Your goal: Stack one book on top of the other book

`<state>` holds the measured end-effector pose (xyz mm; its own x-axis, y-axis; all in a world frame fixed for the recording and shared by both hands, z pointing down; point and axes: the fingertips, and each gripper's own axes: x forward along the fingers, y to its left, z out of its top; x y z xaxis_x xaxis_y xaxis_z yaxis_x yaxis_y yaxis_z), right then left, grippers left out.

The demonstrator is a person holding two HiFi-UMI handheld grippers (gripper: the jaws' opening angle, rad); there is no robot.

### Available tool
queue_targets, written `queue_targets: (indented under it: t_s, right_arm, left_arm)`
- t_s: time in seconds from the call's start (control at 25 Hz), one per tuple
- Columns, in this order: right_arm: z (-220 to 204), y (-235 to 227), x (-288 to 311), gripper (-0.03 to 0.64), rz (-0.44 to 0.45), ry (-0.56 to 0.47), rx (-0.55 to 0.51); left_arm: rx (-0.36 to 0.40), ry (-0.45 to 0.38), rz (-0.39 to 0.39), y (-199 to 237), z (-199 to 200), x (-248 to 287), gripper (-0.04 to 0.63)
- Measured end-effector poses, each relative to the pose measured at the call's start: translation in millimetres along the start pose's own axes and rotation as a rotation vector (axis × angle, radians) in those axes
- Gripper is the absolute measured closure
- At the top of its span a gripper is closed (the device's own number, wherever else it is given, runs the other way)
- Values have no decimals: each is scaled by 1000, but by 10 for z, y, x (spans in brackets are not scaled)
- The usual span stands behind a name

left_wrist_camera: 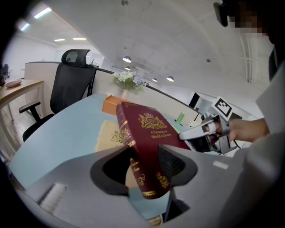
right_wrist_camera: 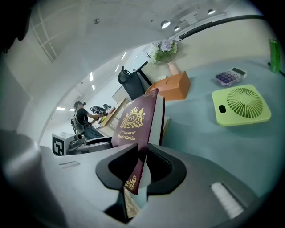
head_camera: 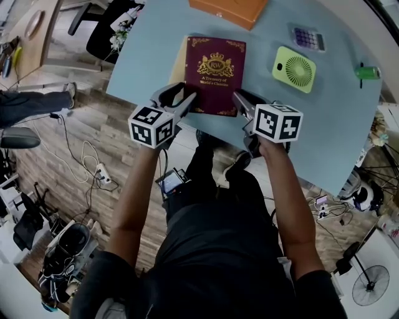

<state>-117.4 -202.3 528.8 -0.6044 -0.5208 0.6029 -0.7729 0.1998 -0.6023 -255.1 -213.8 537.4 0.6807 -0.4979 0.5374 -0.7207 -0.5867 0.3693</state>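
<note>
the left gripper [head_camera: 187,101] and right gripper [head_camera: 240,103] each pinch a near corner of the red book [head_camera: 216,73], over the tan book [left_wrist_camera: 109,136].

Bright, even indoor light comes from recessed ceiling lights [left_wrist_camera: 127,59] and strip lamps [left_wrist_camera: 42,12], casting only soft shadows on the pale blue table [head_camera: 336,118]. All three views bow strongly toward dark, vignetted corners, and the nearest foreground looks slightly soft.

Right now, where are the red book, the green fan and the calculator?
red book [head_camera: 216,75], head view, middle of its front cover.
green fan [head_camera: 295,69], head view, its round grille.
calculator [head_camera: 308,38], head view, its keys.
</note>
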Motion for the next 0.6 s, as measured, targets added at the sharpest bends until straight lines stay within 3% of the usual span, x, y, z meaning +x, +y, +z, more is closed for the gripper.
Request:
queue_targets:
  t_s: [0.6]
  right_arm:
    - [-61,38,306,555,-4,40,10]
  left_arm:
    - [-34,29,23,293,-129,1,371]
